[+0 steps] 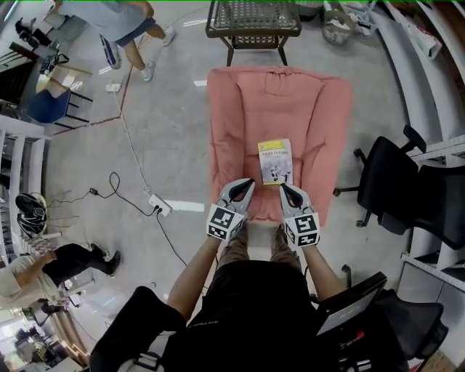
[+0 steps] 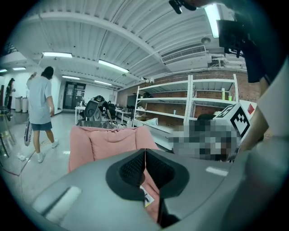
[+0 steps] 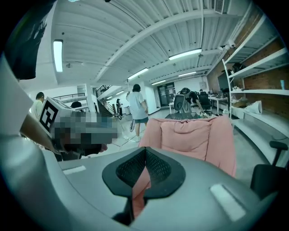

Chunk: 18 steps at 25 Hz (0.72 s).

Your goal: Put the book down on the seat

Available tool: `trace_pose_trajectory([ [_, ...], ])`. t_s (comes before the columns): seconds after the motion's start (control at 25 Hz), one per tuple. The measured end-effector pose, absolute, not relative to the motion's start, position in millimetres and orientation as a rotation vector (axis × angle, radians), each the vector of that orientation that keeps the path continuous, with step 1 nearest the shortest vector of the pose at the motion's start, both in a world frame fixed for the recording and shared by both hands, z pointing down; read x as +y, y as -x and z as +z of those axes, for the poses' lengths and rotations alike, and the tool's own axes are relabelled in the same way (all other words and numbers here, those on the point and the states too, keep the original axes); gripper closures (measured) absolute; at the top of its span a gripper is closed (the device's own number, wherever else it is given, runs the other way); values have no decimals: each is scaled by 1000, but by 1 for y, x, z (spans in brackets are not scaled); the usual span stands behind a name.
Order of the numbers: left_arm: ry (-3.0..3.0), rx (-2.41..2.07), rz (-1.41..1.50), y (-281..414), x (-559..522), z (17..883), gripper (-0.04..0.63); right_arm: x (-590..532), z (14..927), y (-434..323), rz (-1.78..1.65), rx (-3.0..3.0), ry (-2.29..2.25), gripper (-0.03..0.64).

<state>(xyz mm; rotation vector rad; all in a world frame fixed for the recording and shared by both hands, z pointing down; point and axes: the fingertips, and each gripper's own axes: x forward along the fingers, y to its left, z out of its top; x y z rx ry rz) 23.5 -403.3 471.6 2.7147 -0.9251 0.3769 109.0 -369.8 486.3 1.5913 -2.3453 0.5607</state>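
Note:
A small book (image 1: 275,160) with a yellow and white cover lies flat on the cushion of the pink seat (image 1: 247,109). Nothing touches it. My left gripper (image 1: 250,183) hovers over the seat's front edge, just left of the book's near end, jaws shut and empty. My right gripper (image 1: 284,187) hangs beside it at the book's near right corner, also shut and empty. In the left gripper view the left gripper (image 2: 145,155) shows closed pads, with the seat (image 2: 108,142) ahead and a corner of the book (image 2: 146,197) below. The right gripper (image 3: 145,155) faces the seat (image 3: 189,133).
A metal mesh chair (image 1: 253,18) stands behind the seat. A black office chair (image 1: 385,178) sits to the right, by white shelving (image 1: 443,152). A power strip with cable (image 1: 160,205) lies on the floor at left. People stand and sit at the far left.

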Motion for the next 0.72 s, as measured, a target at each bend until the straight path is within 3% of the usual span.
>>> trace_pose_trajectory([
  [0.72, -2788, -948, 297, -39, -413, 428, 591, -382, 442, -101, 451, -2387, -1656, 604],
])
